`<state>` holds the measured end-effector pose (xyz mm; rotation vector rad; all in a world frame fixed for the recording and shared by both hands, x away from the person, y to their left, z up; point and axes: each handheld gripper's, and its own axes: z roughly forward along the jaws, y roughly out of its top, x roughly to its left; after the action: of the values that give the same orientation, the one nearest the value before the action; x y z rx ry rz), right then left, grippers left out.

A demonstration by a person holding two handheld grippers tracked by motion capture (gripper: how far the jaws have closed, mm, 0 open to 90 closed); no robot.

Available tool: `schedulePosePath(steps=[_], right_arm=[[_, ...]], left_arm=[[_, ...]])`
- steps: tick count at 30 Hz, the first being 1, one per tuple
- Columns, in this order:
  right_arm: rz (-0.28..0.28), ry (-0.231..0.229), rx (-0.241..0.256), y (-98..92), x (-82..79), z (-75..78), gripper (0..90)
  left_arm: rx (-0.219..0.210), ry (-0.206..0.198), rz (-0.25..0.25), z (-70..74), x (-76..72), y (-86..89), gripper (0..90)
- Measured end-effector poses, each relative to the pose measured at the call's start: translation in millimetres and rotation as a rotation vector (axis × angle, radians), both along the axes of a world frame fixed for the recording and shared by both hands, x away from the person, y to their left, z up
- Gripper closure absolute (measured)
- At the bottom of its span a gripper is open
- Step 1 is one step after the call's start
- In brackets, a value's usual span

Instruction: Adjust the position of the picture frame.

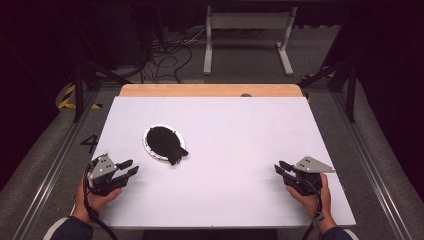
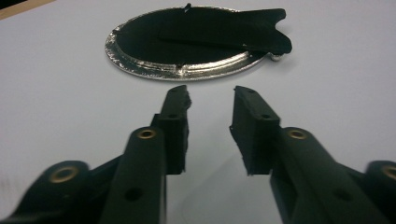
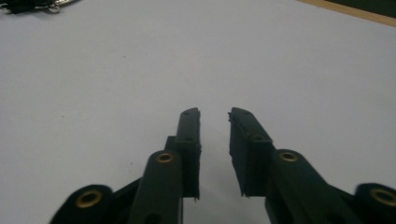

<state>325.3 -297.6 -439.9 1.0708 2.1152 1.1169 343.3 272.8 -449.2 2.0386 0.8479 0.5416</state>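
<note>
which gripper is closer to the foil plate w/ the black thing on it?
The left gripper. It sits just short of the foil plate holding the black piece; the right gripper is far across the white table.

The high view looks forward and down from above the person's side, taking in the whole white desk [image 1: 225, 150] with floor and cables at the top of the frame. The left gripper view sits low and close to the desk surface, looking along the left hand-held gripper [image 2: 210, 100] toward the silver-rimmed oval plate [image 2: 140, 70] in the upper middle of its frame. That plate also lies left of centre in the high view. The right gripper view, equally low, looks along the right hand-held gripper [image 3: 215, 114] across bare desk; the same plate's edge clips its upper left corner.
</note>
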Motion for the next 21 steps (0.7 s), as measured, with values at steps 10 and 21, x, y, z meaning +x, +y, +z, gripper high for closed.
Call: schedulePosePath(steps=[10,21], right_arm=[[0.099,-0.024,0.003,57.1,34.3,16.8,90.0],[0.19,0.023,0.017,123.9,69.4,8.4,90.0]], left_arm=[[0.028,0.03,0.032,2.5,31.4,-5.5,86.9],[0.034,0.111,0.089,-2.9,80.9,-19.3,89.8]])
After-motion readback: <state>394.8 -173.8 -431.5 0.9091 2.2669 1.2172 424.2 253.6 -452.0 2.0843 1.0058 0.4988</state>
